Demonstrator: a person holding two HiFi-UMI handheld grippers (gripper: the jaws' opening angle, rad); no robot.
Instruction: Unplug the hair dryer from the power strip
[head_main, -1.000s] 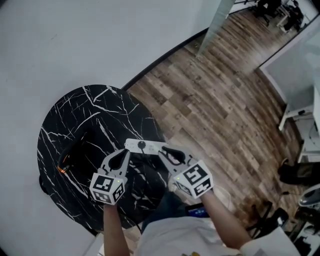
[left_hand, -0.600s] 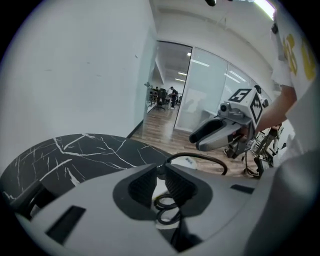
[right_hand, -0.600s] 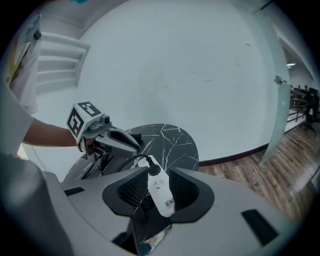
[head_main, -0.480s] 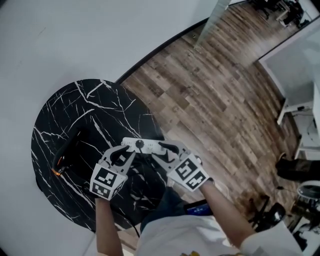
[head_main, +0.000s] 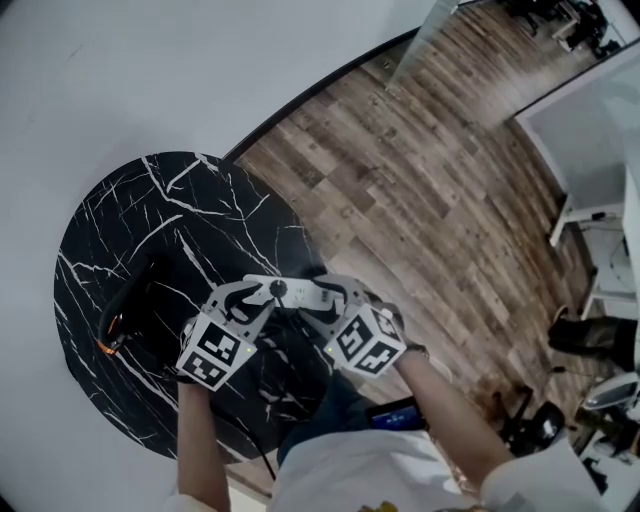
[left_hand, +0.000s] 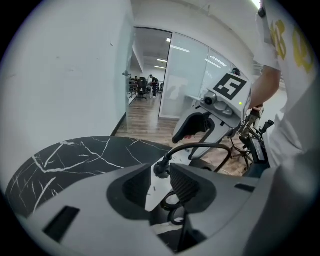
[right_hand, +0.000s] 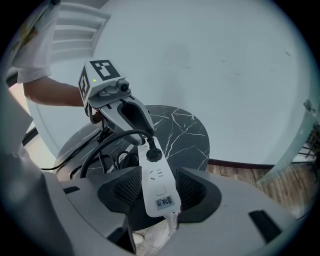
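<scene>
A white power strip (head_main: 300, 293) lies at the near right edge of the round black marble table (head_main: 130, 220). A black plug (head_main: 279, 290) sits in it, and its cable (right_hand: 107, 142) loops away to the left. The black hair dryer (head_main: 128, 312) lies on the table's left side. My left gripper (head_main: 248, 300) straddles the strip's left end (left_hand: 154, 192) beside the plug (left_hand: 161, 169); its jaws are opening and the pads stand off it. My right gripper (head_main: 325, 300) straddles the other end (right_hand: 159, 190), jaws also opening, with gaps on both sides.
The table rim runs close under both grippers, with wood floor (head_main: 420, 200) beyond to the right and a white wall (head_main: 150, 70) behind. Loose black cable (right_hand: 112, 162) coils on the table near the strip. Glass partitions (left_hand: 185, 80) stand further off.
Both grippers have come down onto the strip from above it. Their jaws, shut a second ago, have spread, and each now stands over one end of the strip.
</scene>
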